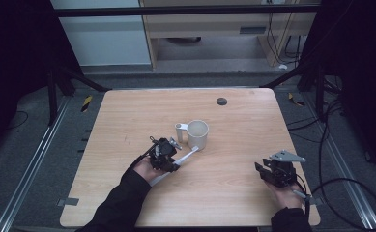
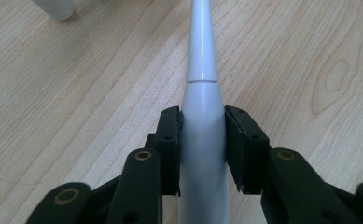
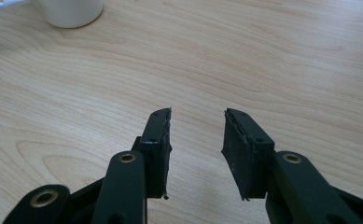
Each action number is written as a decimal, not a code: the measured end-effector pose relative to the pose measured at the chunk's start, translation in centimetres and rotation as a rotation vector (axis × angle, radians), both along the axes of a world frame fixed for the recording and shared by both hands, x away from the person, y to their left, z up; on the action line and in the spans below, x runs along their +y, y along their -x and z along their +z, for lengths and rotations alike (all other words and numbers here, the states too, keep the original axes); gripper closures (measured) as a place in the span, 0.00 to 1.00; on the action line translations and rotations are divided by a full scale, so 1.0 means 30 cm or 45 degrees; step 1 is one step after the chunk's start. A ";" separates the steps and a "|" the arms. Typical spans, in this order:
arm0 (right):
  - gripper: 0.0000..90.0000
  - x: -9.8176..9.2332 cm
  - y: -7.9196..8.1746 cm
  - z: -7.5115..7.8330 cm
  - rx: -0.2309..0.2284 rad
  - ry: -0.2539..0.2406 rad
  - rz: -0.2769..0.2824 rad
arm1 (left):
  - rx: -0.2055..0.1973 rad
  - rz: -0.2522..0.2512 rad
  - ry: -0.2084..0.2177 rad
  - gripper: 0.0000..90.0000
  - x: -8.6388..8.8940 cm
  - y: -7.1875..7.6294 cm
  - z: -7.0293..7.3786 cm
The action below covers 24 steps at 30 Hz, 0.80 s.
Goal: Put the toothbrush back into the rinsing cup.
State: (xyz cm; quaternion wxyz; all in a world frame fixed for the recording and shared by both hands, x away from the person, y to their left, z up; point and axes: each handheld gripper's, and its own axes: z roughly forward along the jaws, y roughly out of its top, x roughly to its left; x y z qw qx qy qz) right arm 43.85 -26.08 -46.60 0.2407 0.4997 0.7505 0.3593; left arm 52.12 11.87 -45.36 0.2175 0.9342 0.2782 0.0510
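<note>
Left gripper [image 2: 202,140] pinching the thick end of a white handle [image 2: 201,121], centre of the left gripper view; slim end running to the top of frame. In the high view, handle [image 1: 185,157] lying left of centre on the table [image 1: 234,203], tip just below the cup [image 1: 197,134]. Right gripper [image 3: 197,149] spread, holding nothing, low at the right of the high view. Best to keep the pinch square and firm, lift slowly, steer the tip clear of the cup wall. Risk, probably: smooth handle slipping or swivelling between the pads.
</note>
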 end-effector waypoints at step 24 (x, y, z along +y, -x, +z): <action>0.68 0.002 -0.002 -0.001 0.004 0.000 -0.002 | -0.123 0.077 0.151 0.74 0.095 0.042 0.112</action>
